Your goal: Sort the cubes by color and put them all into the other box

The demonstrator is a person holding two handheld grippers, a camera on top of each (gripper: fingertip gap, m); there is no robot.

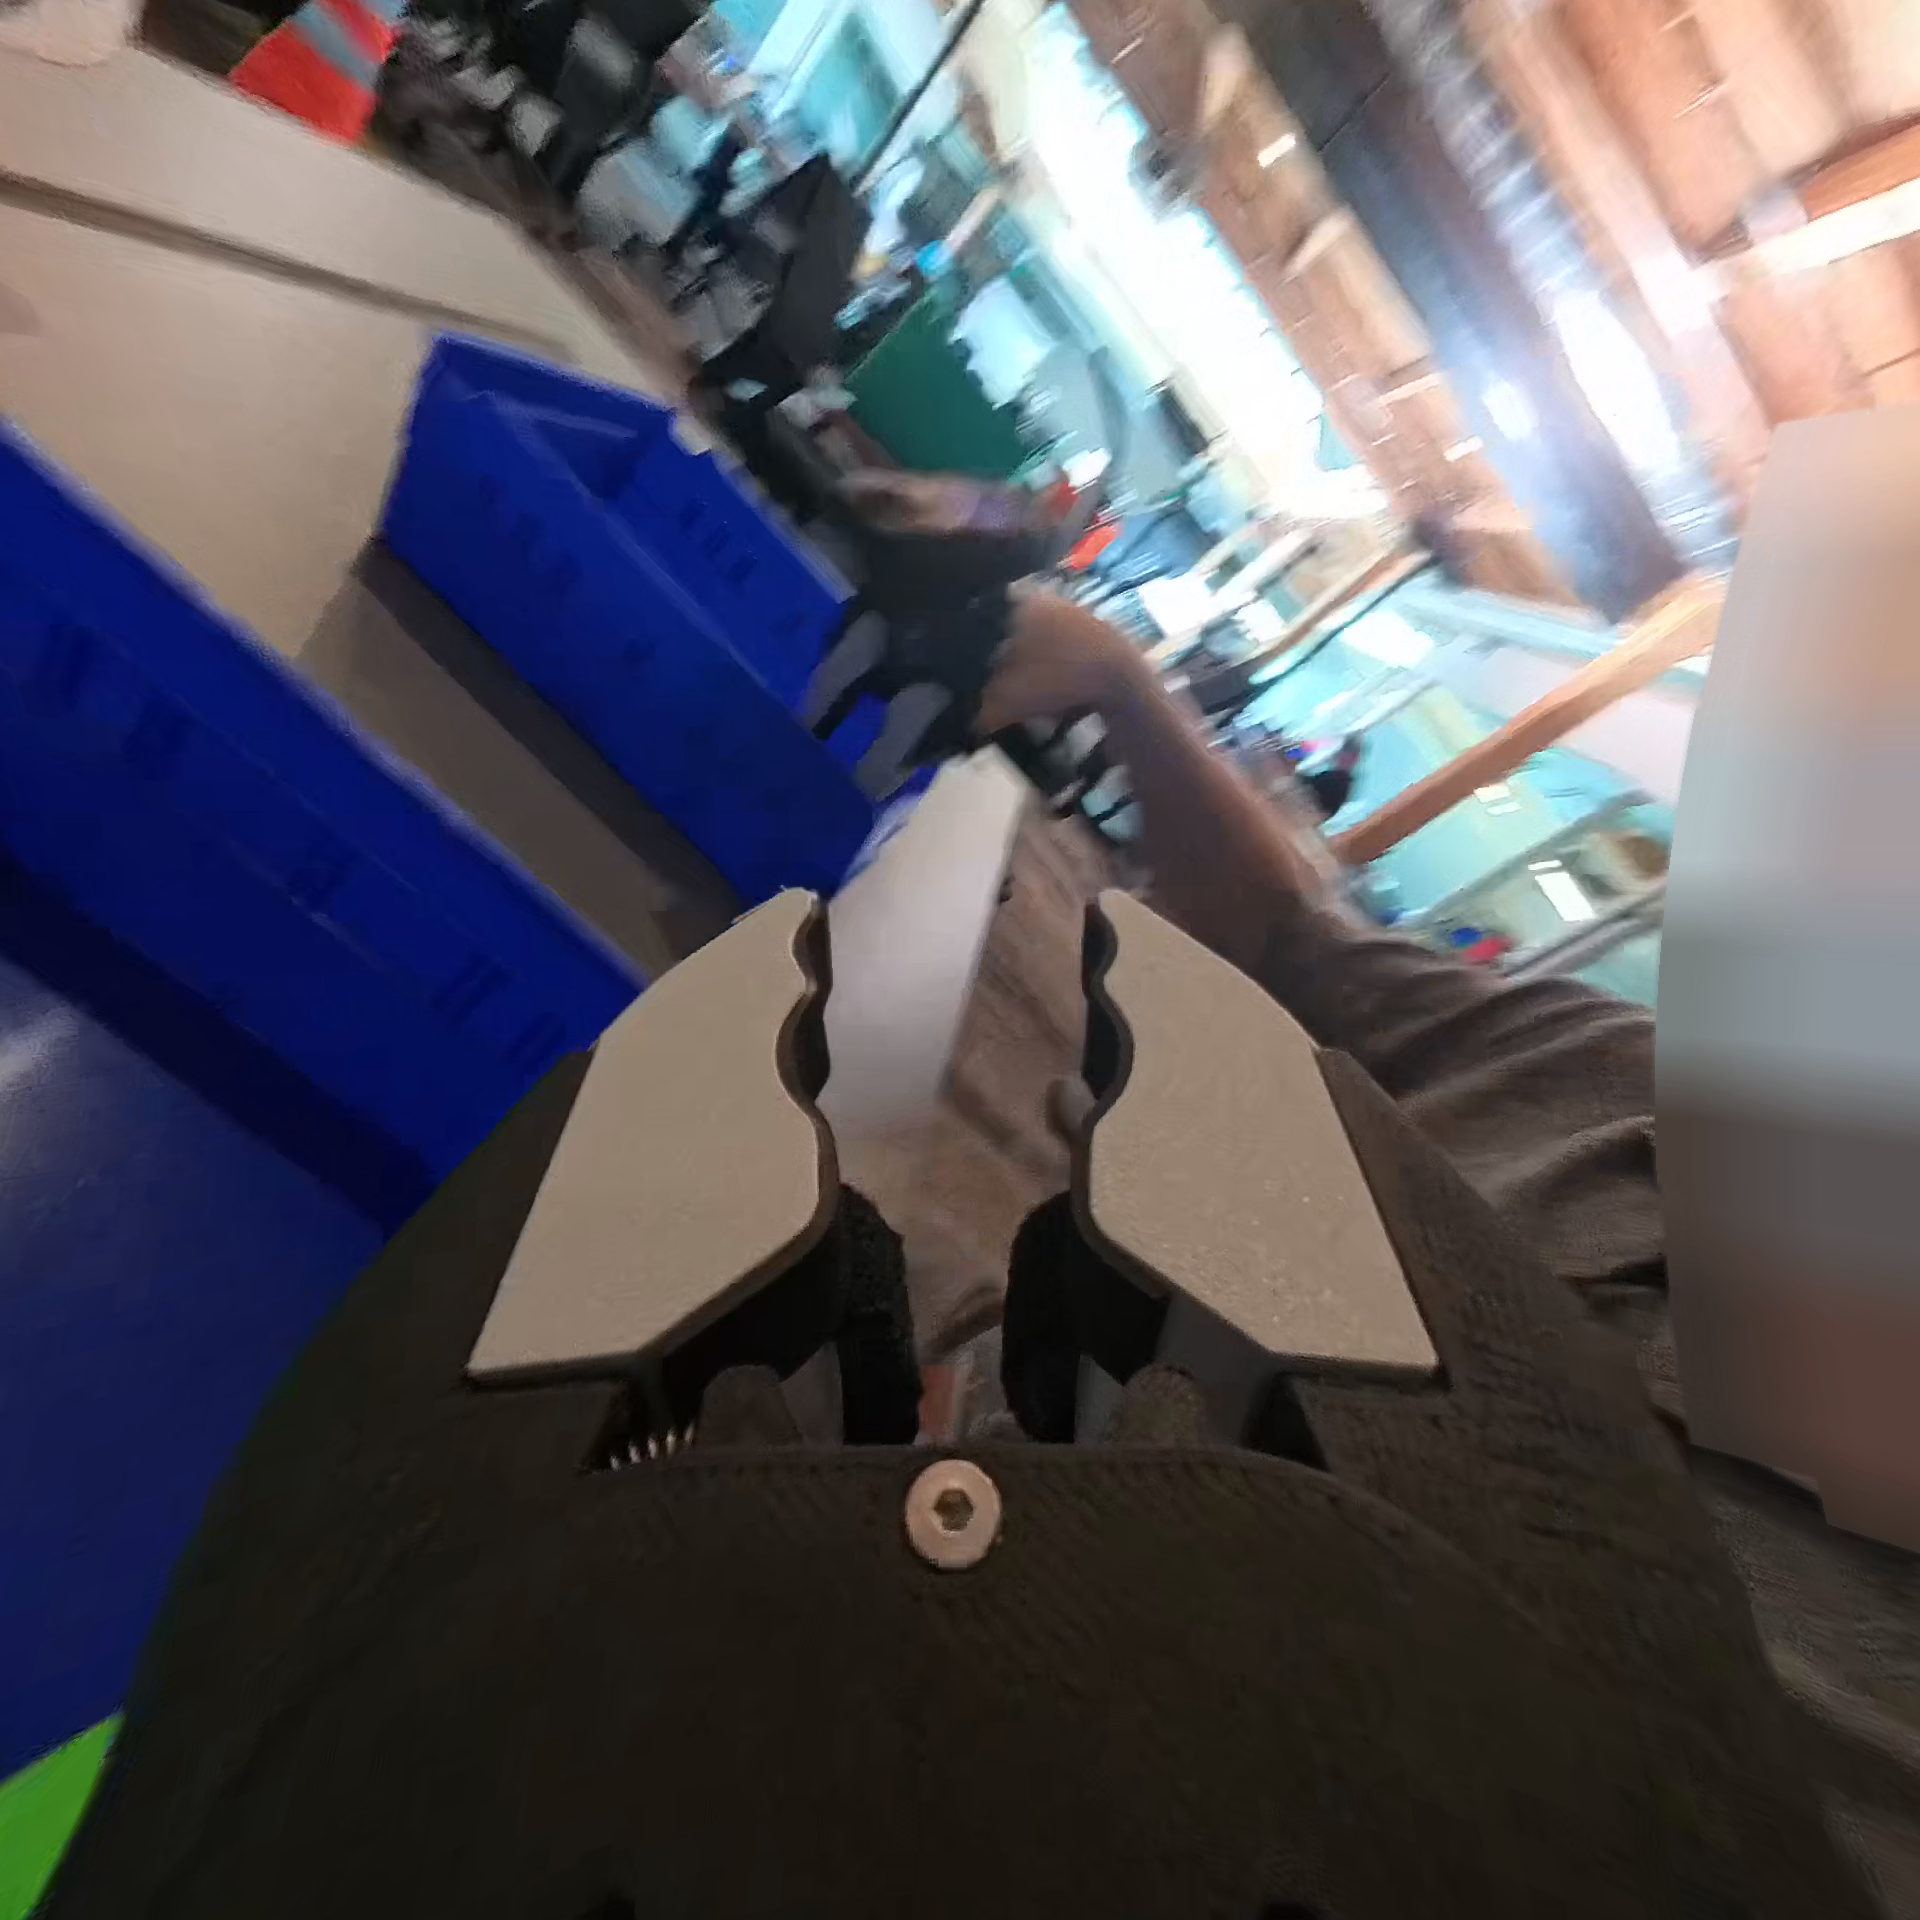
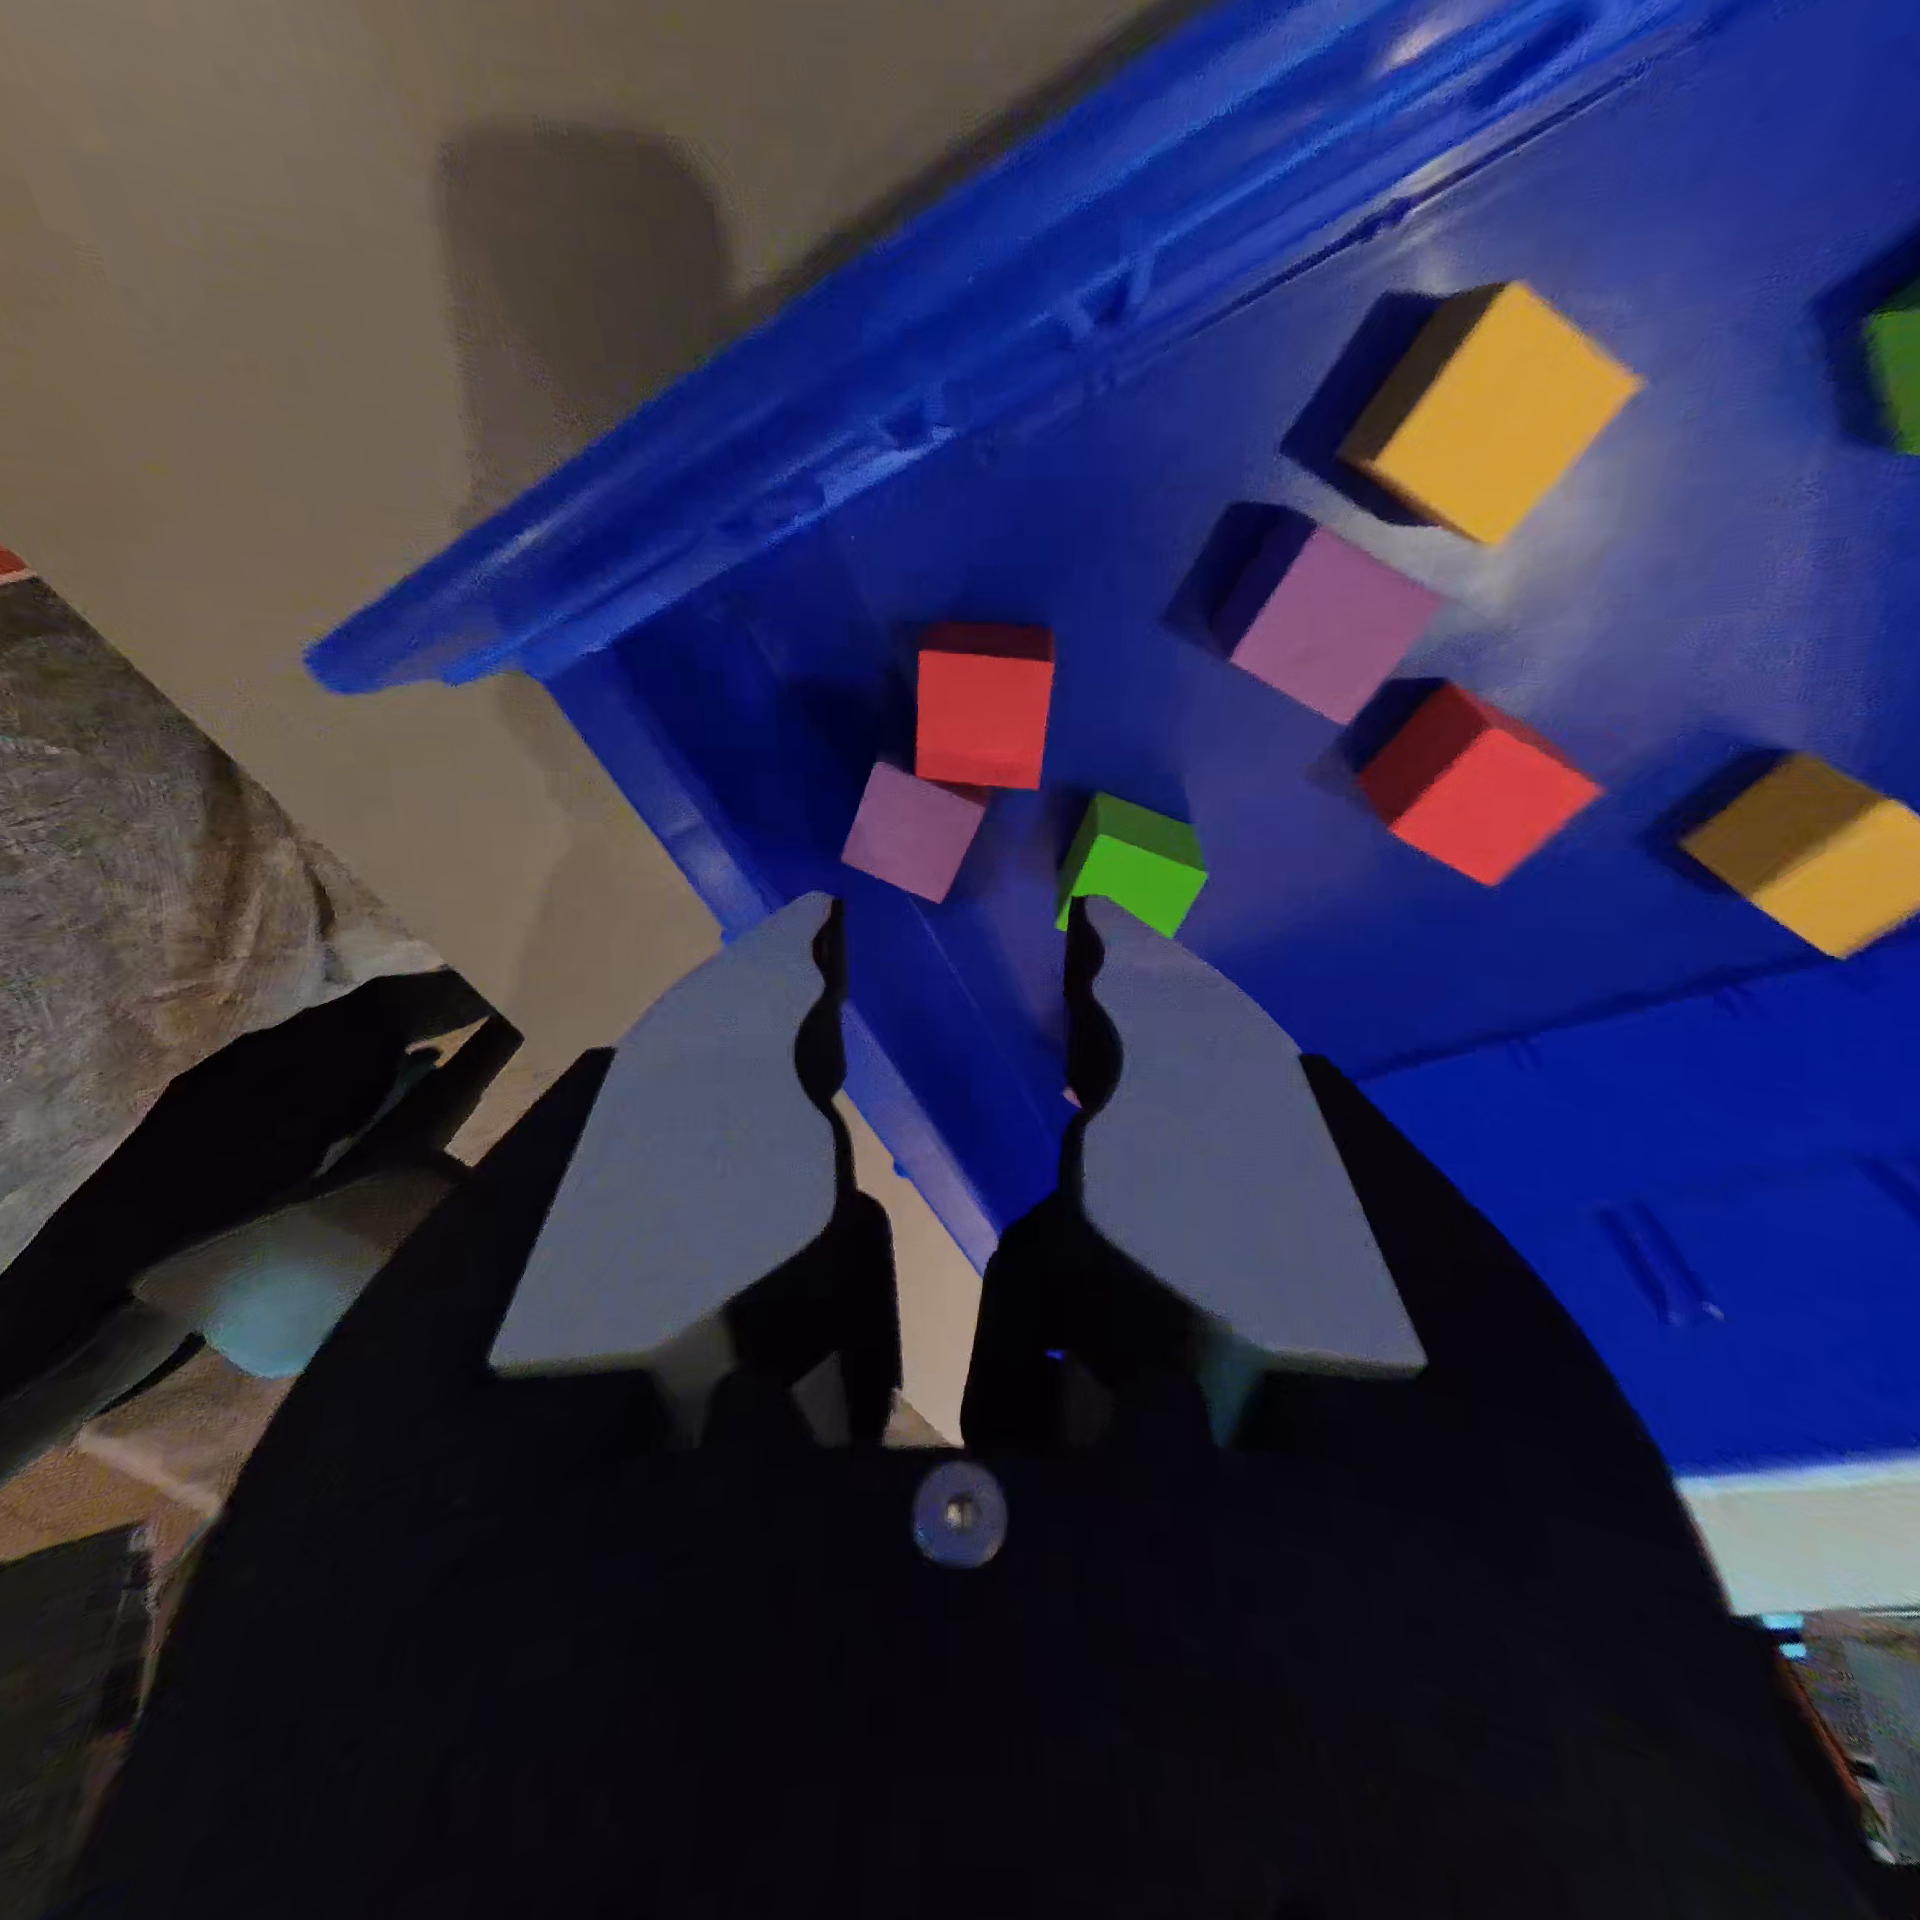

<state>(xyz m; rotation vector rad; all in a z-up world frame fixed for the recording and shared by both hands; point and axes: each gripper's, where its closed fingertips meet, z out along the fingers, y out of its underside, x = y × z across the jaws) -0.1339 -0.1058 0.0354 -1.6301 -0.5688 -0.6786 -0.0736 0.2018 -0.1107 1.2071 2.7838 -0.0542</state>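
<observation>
My right gripper (image 2: pixel 951 920) is open and empty, hovering over the near corner of a blue bin (image 2: pixel 1039 364) that holds several coloured cubes. Nearest its fingertips are a green cube (image 2: pixel 1138 868), a small purple cube (image 2: pixel 909 831) and a small red cube (image 2: pixel 982 707). Farther in lie a larger purple cube (image 2: pixel 1330 623), a red cube (image 2: pixel 1486 795) and two yellow cubes (image 2: pixel 1486 416) (image 2: pixel 1818 852). My left gripper (image 1: pixel 951 914) is open and empty, held in the air beside blue bins (image 1: pixel 260 831) (image 1: pixel 623 582), pointing toward a person's arm (image 1: pixel 1143 748). The left view is motion-blurred.
The bins stand on a beige table (image 1: pixel 208 312) (image 2: pixel 260 364). A white table edge (image 1: pixel 914 935) runs ahead of the left gripper. A grey sleeve (image 1: pixel 1455 1091) and grey clothing (image 2: pixel 125 810) are close by. A workshop with shelves lies behind.
</observation>
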